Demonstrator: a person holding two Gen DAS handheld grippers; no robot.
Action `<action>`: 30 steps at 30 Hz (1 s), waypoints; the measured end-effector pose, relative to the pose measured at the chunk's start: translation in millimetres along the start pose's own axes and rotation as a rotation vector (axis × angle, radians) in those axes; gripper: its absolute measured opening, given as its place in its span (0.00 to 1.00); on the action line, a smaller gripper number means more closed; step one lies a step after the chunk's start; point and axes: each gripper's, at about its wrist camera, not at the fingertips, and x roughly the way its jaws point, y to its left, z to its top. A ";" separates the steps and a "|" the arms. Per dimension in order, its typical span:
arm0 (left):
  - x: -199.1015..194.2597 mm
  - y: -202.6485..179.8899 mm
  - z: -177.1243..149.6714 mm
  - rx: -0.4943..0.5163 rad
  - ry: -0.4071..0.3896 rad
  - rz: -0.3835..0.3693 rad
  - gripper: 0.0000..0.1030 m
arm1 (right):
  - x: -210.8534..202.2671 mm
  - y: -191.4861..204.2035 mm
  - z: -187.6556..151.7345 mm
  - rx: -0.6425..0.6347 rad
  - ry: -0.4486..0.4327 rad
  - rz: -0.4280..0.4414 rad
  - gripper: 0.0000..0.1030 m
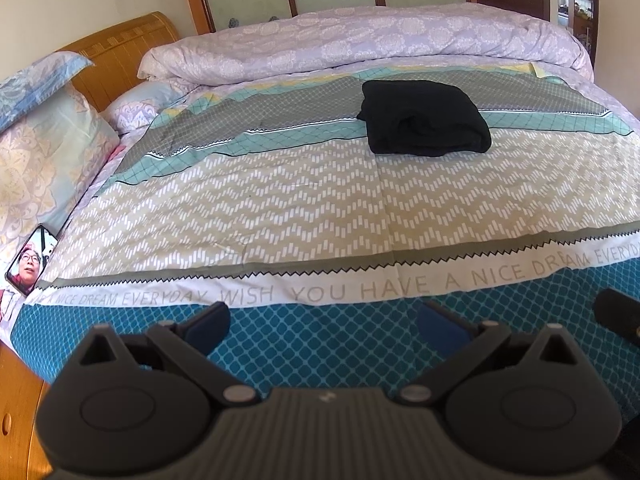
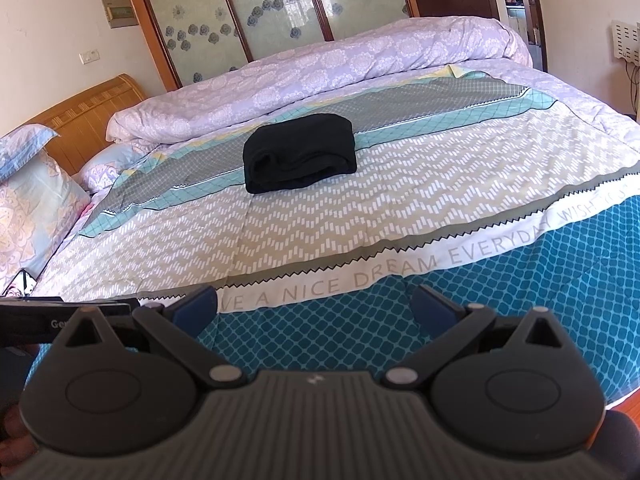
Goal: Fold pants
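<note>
The black pants (image 1: 426, 118) lie folded into a compact bundle on the patterned bedspread (image 1: 280, 200), far from the near edge of the bed. The right wrist view shows the same bundle (image 2: 300, 158) left of centre. My left gripper (image 1: 324, 320) is open over the blue strip at the bed's near edge, with nothing between its fingers. My right gripper (image 2: 314, 306) is also open and empty, hanging over the same blue strip. Both stay well short of the pants.
A rolled lilac duvet (image 1: 360, 44) lies along the far side. Pillows (image 1: 44, 148) and a wooden headboard (image 1: 120, 56) are at the left. A phone (image 1: 30, 260) rests at the bed's left edge. Glass-panelled doors (image 2: 280, 8) stand behind.
</note>
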 end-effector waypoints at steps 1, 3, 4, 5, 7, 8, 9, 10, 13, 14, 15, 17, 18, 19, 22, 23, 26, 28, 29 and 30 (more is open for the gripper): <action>-0.2 0.2 0.0 -0.001 -0.001 0.002 1.00 | 0.1 0.2 0.2 -0.001 0.000 0.000 1.00; 0.3 0.7 0.3 -0.004 0.001 -0.001 1.00 | -0.1 0.6 0.0 -0.002 0.000 0.000 1.00; 0.4 0.5 0.3 -0.005 0.002 -0.002 1.00 | 0.0 0.7 -0.1 -0.002 0.000 0.000 1.00; 0.2 0.3 0.1 -0.004 0.002 -0.003 1.00 | 0.1 0.5 -0.1 -0.001 0.001 0.000 1.00; 0.2 0.1 -0.4 -0.001 0.002 -0.002 1.00 | 0.3 1.2 -0.5 0.000 0.005 0.000 1.00; 0.1 0.1 -0.7 -0.001 0.002 -0.002 1.00 | 0.5 1.7 -0.9 0.000 0.007 0.000 1.00; 0.2 0.5 -1.0 -0.002 0.003 -0.003 1.00 | 0.6 2.3 -1.3 -0.002 0.010 0.001 1.00; 0.5 1.0 -1.2 -0.002 0.004 -0.003 1.00 | 0.8 3.0 -1.7 -0.004 0.012 0.002 1.00; 1.6 2.6 -0.8 -0.007 0.009 -0.001 1.00 | 0.4 4.0 -1.6 -0.007 0.012 0.004 1.00; 1.9 3.0 -0.5 -0.009 0.011 -0.002 1.00 | -0.1 4.0 -1.4 -0.006 0.011 0.004 1.00; 1.7 3.5 -0.3 -0.011 0.012 -0.004 1.00 | -0.3 3.6 -1.1 -0.005 0.009 0.004 1.00; 1.0 2.8 -0.6 -0.009 0.009 -0.005 1.00 | -0.3 2.6 -1.2 -0.004 0.007 0.000 1.00; 0.8 2.3 -0.9 -0.007 0.008 -0.005 1.00 | 0.2 2.2 -1.4 -0.002 0.010 -0.001 1.00; 0.8 1.8 -1.1 -0.006 0.009 -0.005 1.00 | 0.4 2.0 -1.7 0.000 0.013 0.000 1.00; 0.9 1.3 -1.5 -0.004 0.012 -0.004 1.00 | -0.4 2.7 -1.5 -0.003 0.011 0.002 1.00; 1.0 1.2 -1.6 -0.004 0.012 -0.004 1.00 | -0.9 2.9 -1.3 -0.006 0.008 0.002 1.00; 1.4 0.8 -2.5 -0.001 0.010 0.004 1.00 | -1.5 1.6 -1.1 -0.002 0.002 0.000 1.00; 2.7 0.6 -3.7 0.003 0.014 0.011 1.00 | -0.7 -0.4 -1.7 0.007 0.006 -0.001 1.00; 3.2 0.0 -4.3 0.007 0.016 0.019 1.00 | -0.3 -1.1 -2.3 0.010 0.007 -0.001 1.00; 3.6 -0.8 -5.1 0.013 0.016 0.030 1.00 | 0.1 -1.6 -2.8 0.012 0.009 -0.001 1.00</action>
